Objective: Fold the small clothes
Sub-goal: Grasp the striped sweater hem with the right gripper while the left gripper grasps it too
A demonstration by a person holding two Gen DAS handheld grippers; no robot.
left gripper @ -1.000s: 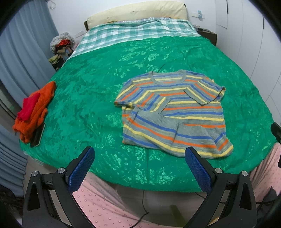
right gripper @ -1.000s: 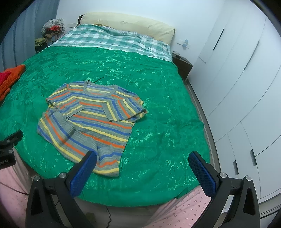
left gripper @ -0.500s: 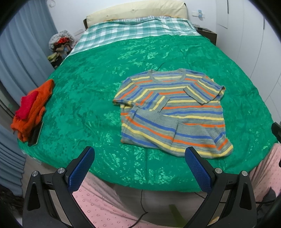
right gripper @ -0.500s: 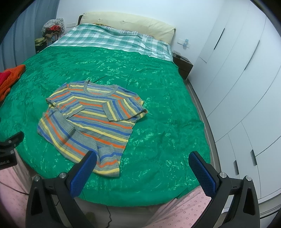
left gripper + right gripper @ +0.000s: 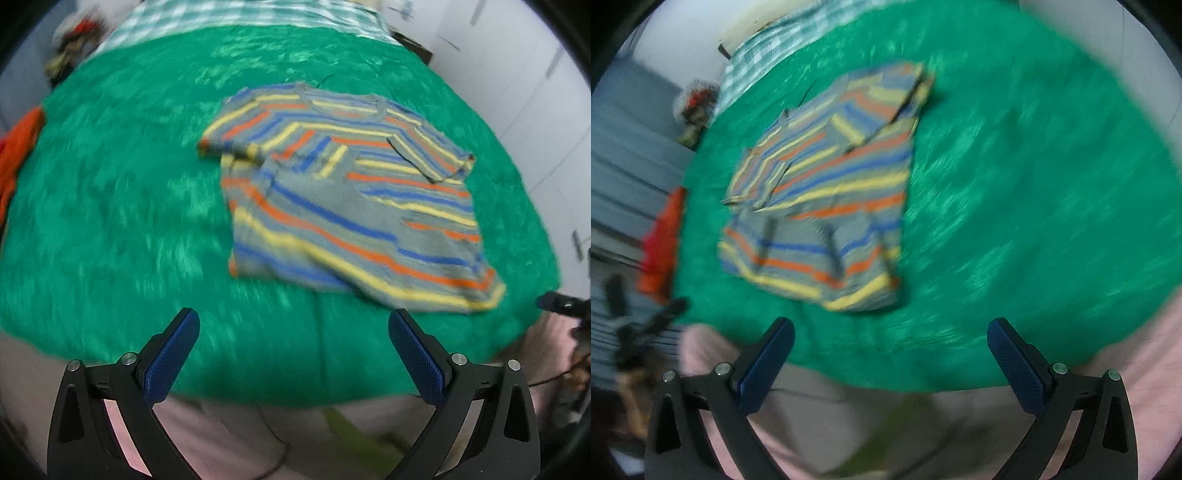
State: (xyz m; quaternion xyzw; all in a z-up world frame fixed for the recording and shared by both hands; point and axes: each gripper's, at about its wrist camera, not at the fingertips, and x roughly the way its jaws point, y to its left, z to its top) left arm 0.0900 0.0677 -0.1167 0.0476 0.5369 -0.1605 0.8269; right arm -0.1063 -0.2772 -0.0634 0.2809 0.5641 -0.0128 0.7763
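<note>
A small striped sweater [image 5: 343,192], grey with blue, orange and yellow bands, lies on the green bedspread [image 5: 129,192] with both sleeves folded across its body. In the right wrist view the striped sweater [image 5: 827,192] appears tilted and blurred. My left gripper [image 5: 293,325] hangs open over the bed's near edge, just short of the hem. Near the same edge my right gripper [image 5: 890,334] stands open below the sweater's lower corner. Neither holds anything. Both views are smeared by motion.
An orange and red pile of clothes [image 5: 16,155] sits at the bed's left edge; the same orange pile [image 5: 661,243] shows in the right wrist view. A checked sheet [image 5: 240,14] covers the head of the bed. Pink dotted fabric [image 5: 1126,350] lies below the bed's edge. White cupboards [image 5: 554,92] stand at right.
Both grippers have moved fast toward the sweater, which now looks larger and nearer. The right wrist view has swung and tilted leftward. The sweater itself has not moved.
</note>
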